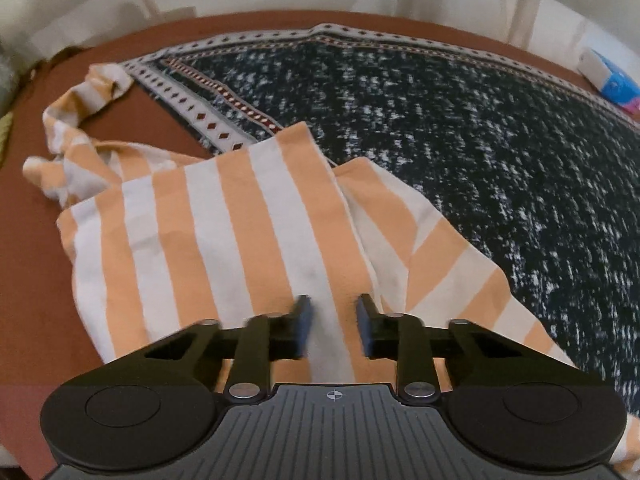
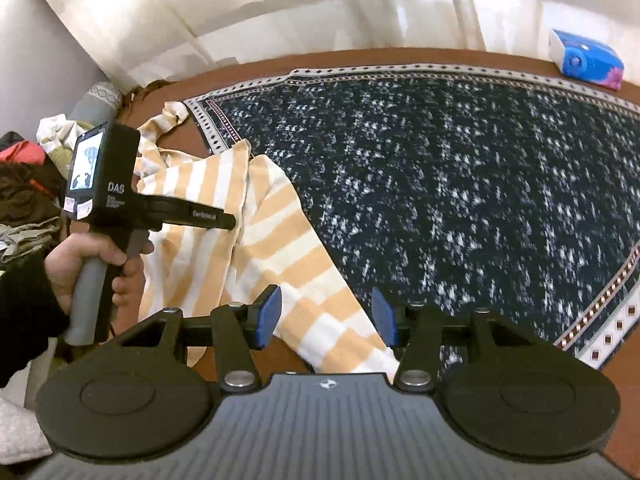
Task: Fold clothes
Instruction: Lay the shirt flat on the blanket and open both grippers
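Note:
An orange-and-white striped garment (image 1: 224, 240) lies crumpled, partly on a brown surface (image 1: 132, 100) and partly on a dark speckled cloth with a patterned border (image 1: 460, 140). My left gripper (image 1: 332, 320) hovers low over the garment's near part, its blue pads apart, with the striped fabric showing in the gap below. In the right wrist view the same garment (image 2: 280, 248) stretches from upper left toward the camera. My right gripper (image 2: 326, 316) stands open above its near end, touching nothing. A hand (image 2: 80, 264) holds the left gripper (image 2: 230, 222), which points down at the garment.
A blue tissue pack (image 2: 584, 58) sits at the far right edge of the brown surface. A pile of other clothes (image 2: 24, 184) lies at the left. Pale curtains hang behind. The dark speckled cloth (image 2: 460, 180) covers most of the surface.

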Motion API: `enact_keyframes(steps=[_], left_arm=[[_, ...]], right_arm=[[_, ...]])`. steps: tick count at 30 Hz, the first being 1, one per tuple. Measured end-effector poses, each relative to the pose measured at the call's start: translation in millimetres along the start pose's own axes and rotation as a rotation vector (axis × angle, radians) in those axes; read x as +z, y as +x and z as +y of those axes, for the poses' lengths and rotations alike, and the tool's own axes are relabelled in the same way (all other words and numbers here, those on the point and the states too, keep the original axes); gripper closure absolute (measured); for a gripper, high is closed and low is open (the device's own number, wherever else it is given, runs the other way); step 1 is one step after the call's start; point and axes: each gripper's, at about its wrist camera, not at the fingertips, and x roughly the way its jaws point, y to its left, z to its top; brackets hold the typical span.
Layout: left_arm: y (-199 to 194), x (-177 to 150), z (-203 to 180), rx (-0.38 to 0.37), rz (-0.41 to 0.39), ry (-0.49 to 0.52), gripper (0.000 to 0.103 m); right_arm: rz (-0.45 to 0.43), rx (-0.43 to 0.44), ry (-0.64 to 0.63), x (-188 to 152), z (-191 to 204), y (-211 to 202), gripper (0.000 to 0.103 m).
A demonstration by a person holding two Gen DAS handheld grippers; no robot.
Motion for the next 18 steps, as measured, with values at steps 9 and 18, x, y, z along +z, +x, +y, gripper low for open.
enact_keyframes(steps=[9, 18], left_arm=[[-29, 0, 19, -0.071, -0.059, -0.064, 0.103], [-12, 6, -1, -0.052, -0.036, -0.043, 0.046]], right_arm=[[0.014, 0.033, -0.073, 19, 25, 21, 0.048], [0.025, 0.046, -0.077, 18, 33, 27, 0.048]])
